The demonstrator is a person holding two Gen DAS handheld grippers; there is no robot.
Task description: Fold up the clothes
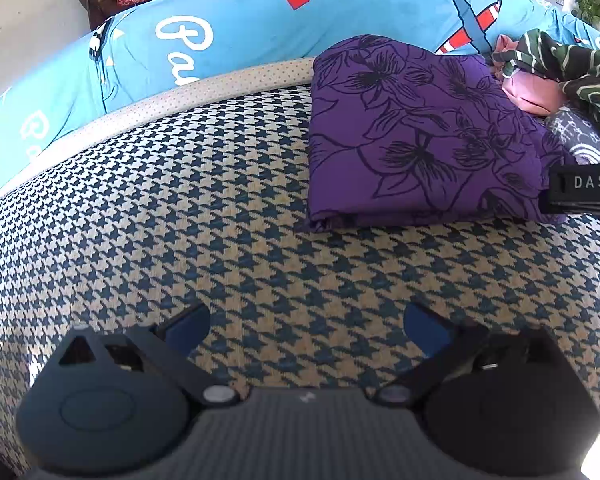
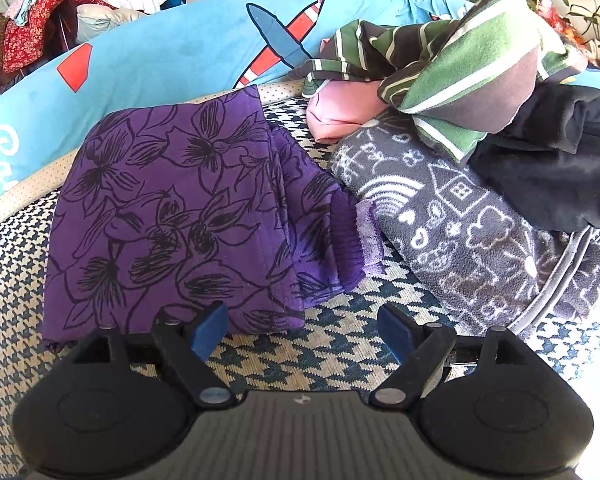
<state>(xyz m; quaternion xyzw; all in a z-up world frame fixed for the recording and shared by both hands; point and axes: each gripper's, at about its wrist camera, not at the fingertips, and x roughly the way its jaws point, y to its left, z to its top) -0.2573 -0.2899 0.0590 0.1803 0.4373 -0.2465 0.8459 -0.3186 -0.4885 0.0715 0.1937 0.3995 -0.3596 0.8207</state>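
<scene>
A folded purple garment with black flower outlines (image 2: 172, 208) lies flat on the houndstooth surface (image 2: 300, 360); in the left wrist view the purple garment (image 1: 416, 136) sits up and to the right. My right gripper (image 2: 304, 332) is open just in front of the garment's near right corner, with nothing between its blue pads. My left gripper (image 1: 306, 330) is open over bare houndstooth cloth (image 1: 180, 200), well short of the garment. The tip of the right gripper (image 1: 584, 192) shows at the right edge of the left wrist view, at the garment's right side.
To the right lies a heap of unfolded clothes: a grey printed fleece (image 2: 460, 216), a green striped top (image 2: 460, 68), a pink piece (image 2: 344, 112) and a black garment (image 2: 560, 160). A blue quilt with a plane print (image 2: 204, 48) runs along the back. More clothes (image 2: 32, 36) hang beyond.
</scene>
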